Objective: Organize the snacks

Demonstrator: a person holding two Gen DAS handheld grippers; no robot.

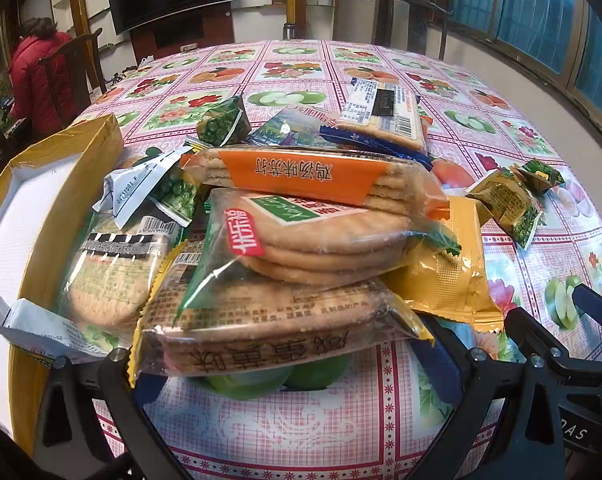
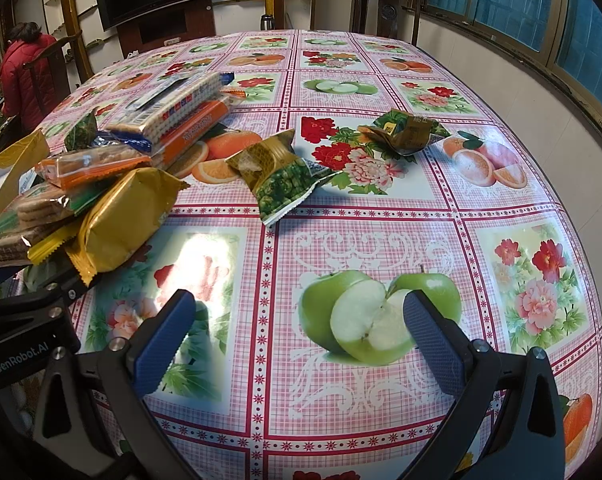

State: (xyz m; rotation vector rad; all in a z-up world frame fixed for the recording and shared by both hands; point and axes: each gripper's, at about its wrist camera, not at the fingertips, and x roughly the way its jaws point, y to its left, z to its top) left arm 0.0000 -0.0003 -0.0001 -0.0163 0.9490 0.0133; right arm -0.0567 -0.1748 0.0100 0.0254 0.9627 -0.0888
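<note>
Left wrist alone shows the yellow box (image 1: pixel 61 200) beside the snack pile (image 1: pixel 293 248)

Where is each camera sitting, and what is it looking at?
Left wrist view: sits on the left gripper, low by the snack pile, facing across the table; its fingers flank a biscuit pack.
Right wrist view: sits on the right gripper, open over bare tablecloth, looking down the table.
Both show the snack pile, green pea packets, television and a person in red.

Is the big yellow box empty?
Cannot tell. The yellow cardboard box shows bare white floor, but snack packets hide its near corner.
</note>
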